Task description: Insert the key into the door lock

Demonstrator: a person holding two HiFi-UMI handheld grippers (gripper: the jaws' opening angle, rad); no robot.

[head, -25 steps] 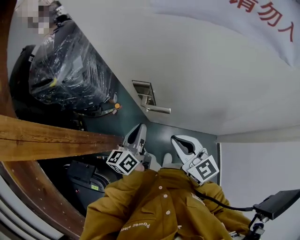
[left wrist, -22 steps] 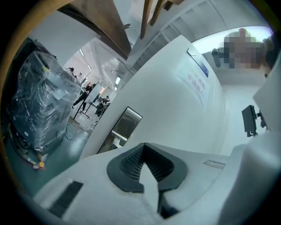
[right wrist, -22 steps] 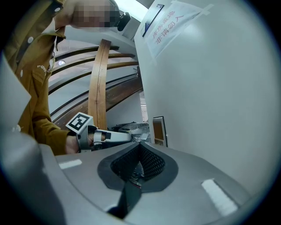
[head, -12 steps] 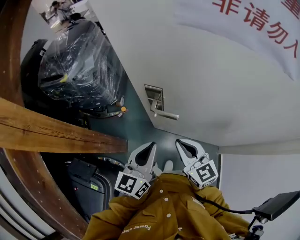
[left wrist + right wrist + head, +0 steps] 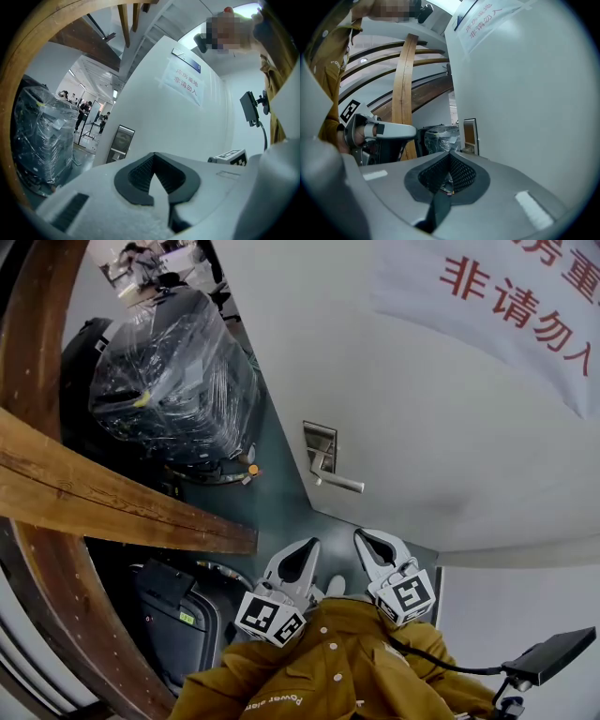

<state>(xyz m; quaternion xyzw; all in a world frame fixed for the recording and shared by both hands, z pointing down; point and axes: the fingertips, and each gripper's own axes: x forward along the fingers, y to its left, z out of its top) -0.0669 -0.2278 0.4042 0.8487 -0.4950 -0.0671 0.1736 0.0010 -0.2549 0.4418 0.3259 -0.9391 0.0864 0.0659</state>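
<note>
The white door point(image 5: 422, 409) carries a metal lock plate point(image 5: 320, 446) with a lever handle point(image 5: 339, 483) just below it. Both grippers hang side by side below the handle, apart from the door. My left gripper point(image 5: 305, 556) is shut with nothing between its pads point(image 5: 140, 176). My right gripper point(image 5: 367, 542) is shut on a small key point(image 5: 447, 187), mostly hidden between the black ribbed pads; only a bit of metal with an orange spot shows. The lock plate point(image 5: 469, 136) stands ahead of the right jaws, and also shows as the lock plate point(image 5: 119, 143) in the left gripper view.
A plastic-wrapped black bundle point(image 5: 173, 390) stands left of the door, above a curved wooden beam point(image 5: 112, 502). A sign with red characters point(image 5: 525, 306) hangs on the door. A black device on a mount point(image 5: 548, 657) sits at lower right. Mustard sleeves point(image 5: 328, 671) fill the bottom.
The head view has swung, so the lock plate and handle sit lower and further right. The left gripper has dropped and come alongside the right one. Both stay shut.
</note>
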